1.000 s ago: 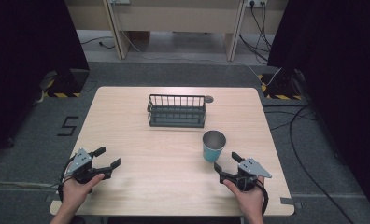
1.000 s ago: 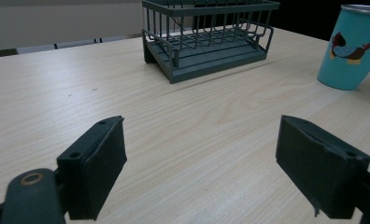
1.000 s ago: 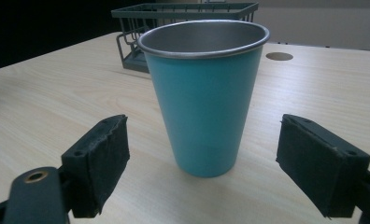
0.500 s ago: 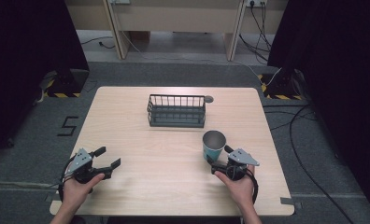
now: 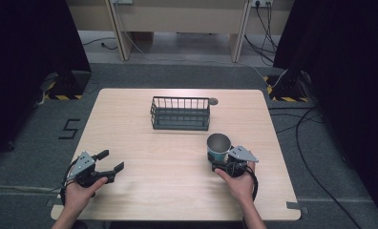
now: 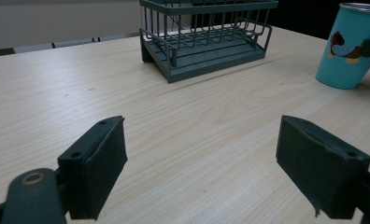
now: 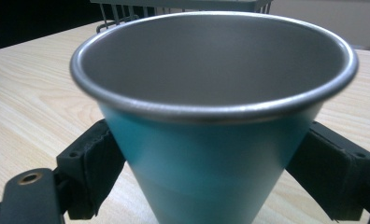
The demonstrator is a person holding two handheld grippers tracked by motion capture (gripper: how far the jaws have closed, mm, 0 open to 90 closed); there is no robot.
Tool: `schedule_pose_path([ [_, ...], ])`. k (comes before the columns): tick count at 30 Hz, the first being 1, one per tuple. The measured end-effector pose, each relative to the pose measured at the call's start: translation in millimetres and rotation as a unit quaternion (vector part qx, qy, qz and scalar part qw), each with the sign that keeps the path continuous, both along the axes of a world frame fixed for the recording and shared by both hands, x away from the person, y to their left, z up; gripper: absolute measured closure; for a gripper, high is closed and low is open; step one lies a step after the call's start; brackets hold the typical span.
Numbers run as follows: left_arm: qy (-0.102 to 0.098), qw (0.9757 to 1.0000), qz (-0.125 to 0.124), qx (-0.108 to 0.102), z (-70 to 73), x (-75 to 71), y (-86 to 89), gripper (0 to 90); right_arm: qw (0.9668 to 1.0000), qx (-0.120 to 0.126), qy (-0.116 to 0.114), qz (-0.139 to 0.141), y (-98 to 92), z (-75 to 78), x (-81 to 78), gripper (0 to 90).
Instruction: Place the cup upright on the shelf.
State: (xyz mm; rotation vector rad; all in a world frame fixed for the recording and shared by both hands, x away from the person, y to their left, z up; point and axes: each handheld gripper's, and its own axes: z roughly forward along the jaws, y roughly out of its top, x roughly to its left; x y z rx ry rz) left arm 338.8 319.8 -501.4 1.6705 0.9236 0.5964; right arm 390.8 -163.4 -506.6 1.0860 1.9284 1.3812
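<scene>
Teal metal cup [image 5: 218,148] stands upright on the table [image 5: 177,191] in front of the wire rack [image 5: 180,113], your right gripper [image 7: 216,163] bracketing it, jaws beside its walls, contact unclear, unlifted; your left gripper [image 5: 107,163] idles, jaws wide, so transfer remains.
</scene>
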Motion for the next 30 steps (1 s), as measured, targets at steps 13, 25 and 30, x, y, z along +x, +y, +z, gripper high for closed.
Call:
schedule_pose_path([
  [13,0.000,1.0000,-0.001,0.000,0.1,0.1,-0.1,15.5,0.9999,0.008,-0.009,0.008,4.3,2.7,1.2,17.6],
  [25,0.000,1.0000,-0.001,0.000,0.1,0.0,-0.1,15.5,0.9994,0.017,-0.023,0.017,11.4,16.3,0.7,17.7],
  [30,-0.001,1.0000,-0.001,0.000,0.3,-0.2,-0.3,15.6,0.9991,0.019,-0.032,0.019,15.4,25.6,4.6,17.7],
])
